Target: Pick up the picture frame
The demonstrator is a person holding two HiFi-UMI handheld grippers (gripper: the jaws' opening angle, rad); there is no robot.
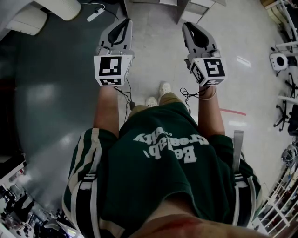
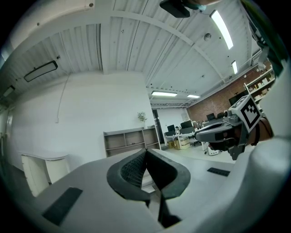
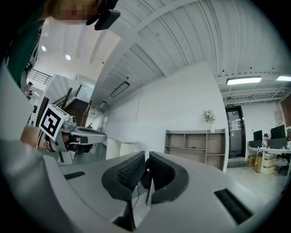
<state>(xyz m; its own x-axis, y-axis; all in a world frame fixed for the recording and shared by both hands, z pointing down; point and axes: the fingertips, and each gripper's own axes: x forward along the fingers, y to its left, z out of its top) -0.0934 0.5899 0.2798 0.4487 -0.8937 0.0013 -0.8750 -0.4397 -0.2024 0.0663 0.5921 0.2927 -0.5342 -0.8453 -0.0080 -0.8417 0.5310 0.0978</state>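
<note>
No picture frame shows in any view. In the head view I hold both grippers out level over the grey floor, side by side. My left gripper [image 1: 125, 22] has its jaws together and nothing between them; its dark ribbed pads [image 2: 132, 170] meet at the tip of the left gripper [image 2: 146, 152]. My right gripper [image 1: 187, 25] also has its jaws drawn together, empty, with only a thin slit between the pads of the right gripper [image 3: 146, 155]. Each gripper view catches the other gripper at its edge: the right gripper [image 2: 227, 129] and the left gripper [image 3: 77, 134].
A low open shelf unit [image 2: 132, 141] with a small plant [image 3: 208, 115] on top stands against the white wall ahead. Desks with monitors [image 2: 182, 129] lie to the right. A white power strip [image 1: 95, 14] and a red tape line [image 1: 233, 111] are on the floor. Chairs [image 1: 286, 93] stand at the right.
</note>
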